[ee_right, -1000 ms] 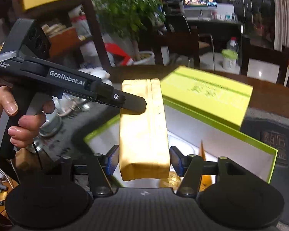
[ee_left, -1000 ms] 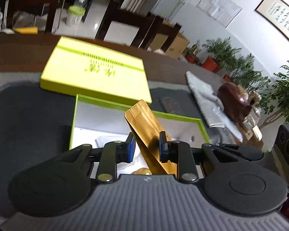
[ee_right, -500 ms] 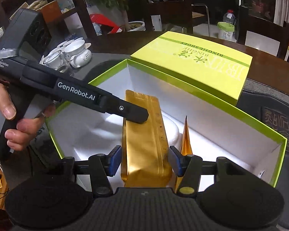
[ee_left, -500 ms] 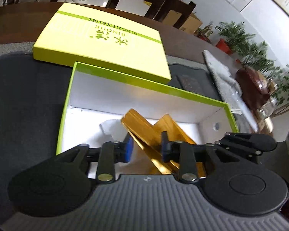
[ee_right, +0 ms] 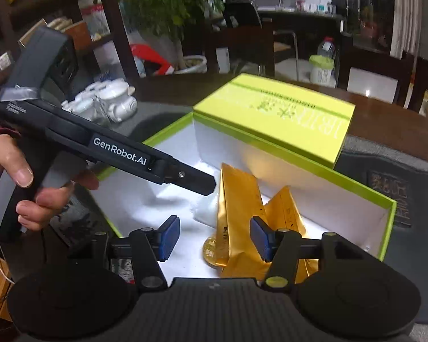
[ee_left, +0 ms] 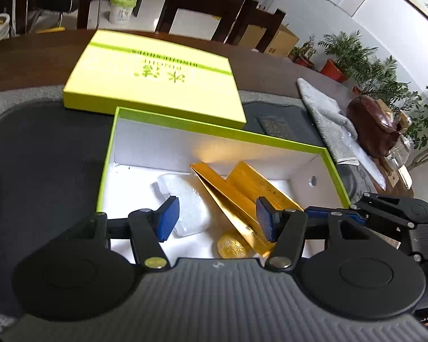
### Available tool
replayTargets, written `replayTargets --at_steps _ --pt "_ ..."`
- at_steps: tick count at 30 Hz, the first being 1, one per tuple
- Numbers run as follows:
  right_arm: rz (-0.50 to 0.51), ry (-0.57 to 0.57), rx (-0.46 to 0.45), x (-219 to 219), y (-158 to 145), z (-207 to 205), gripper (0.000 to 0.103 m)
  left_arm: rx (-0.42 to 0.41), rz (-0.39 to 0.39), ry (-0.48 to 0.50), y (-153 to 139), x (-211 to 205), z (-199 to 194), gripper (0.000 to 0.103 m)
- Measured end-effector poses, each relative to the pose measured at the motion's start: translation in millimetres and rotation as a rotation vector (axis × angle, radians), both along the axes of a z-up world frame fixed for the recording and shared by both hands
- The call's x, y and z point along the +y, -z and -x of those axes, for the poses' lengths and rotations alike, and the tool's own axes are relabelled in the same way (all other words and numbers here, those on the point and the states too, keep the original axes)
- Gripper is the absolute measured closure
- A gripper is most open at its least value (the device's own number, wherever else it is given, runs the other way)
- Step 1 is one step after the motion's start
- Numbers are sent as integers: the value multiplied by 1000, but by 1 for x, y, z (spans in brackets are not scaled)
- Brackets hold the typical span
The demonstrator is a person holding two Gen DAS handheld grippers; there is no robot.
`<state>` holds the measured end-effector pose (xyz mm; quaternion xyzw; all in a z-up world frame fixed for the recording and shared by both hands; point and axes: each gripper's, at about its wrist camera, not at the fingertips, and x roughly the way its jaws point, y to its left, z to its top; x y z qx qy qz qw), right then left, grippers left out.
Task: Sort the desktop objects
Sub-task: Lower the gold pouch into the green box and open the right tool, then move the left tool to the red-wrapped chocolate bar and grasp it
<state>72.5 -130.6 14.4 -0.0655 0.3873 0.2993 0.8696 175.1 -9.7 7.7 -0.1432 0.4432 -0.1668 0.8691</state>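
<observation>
Two gold foil pouches (ee_left: 236, 199) sit dropped in the green box (ee_left: 107, 171), both tongs (ee_left: 216, 216) (ee_right: 214, 238) wide open, empty.

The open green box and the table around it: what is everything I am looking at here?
Box: one, lime green outside, white inside, open on the dark mat.
Lid: one, lime green, lying behind the box.
Gold foil pouches: two, inside the box, leaning together.
Gold coin: one, in the box beside the pouches.
White packet: one, in the box, left of the pouches.
Grey towel: one, right of the box.
White tea set: on the table beyond the box.
Left gripper: open, over the box.
Right gripper: open, over the box.
Person's hand: holding the left gripper's handle.
</observation>
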Motion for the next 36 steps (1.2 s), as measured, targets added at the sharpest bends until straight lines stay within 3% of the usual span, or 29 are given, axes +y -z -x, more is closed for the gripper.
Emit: replayTargets --at_steps 8,16,21,27,33,36 --pt "-34 5 -81 -7 -19 56 42 -73 6 9 -22 10 51 40" --pt "22 -51 -83 3 1 110 43 -127 -31 60 -24 9 105 40" --pt "67 -59 -30 18 33 128 44 -114 -70 145 -7 -2 131 40" --pt "94 -38 25 28 65 134 47 -48 -136 199 27 -17 133 40" --pt "121 -18 44 30 75 138 49 -7 -145 218 49 -21 121 40" --pt "77 -19 73 27 74 140 49 0 -140 233 54 -25 115 40"
